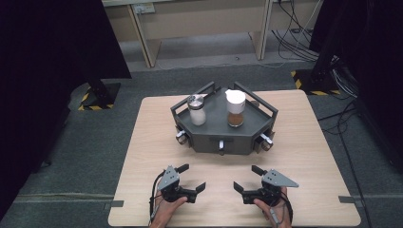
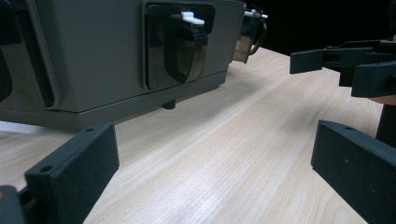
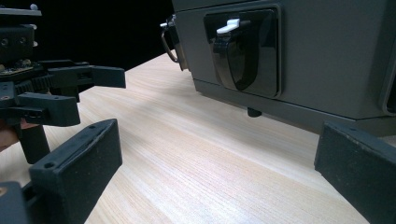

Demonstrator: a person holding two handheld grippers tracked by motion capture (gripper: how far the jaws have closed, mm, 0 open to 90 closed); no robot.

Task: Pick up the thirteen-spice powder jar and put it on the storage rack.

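Note:
A grey three-sided stand (image 1: 223, 140) with a railed top sits mid-table. On it stand a metal-lidded jar of white grains (image 1: 197, 110) and a white-lidded jar of brown grains (image 1: 235, 110). My left gripper (image 1: 192, 177) rests open near the front edge, angled right. Facing it, my right gripper (image 1: 247, 178) is open too, and both are empty. In the left gripper view, my left gripper (image 2: 212, 172) faces the stand's front wall (image 2: 102, 51), with its black recess and white lever (image 2: 192, 17). The right gripper view has my right gripper (image 3: 217, 170) facing the same lever (image 3: 231, 25).
Small latches stick out at the stand's front corners (image 1: 181, 137) (image 1: 266, 141). Bare wooden tabletop (image 1: 294, 142) lies around the stand and between the grippers. Beyond the table are grey floor, cables (image 1: 294, 33) and black stands (image 1: 102, 92).

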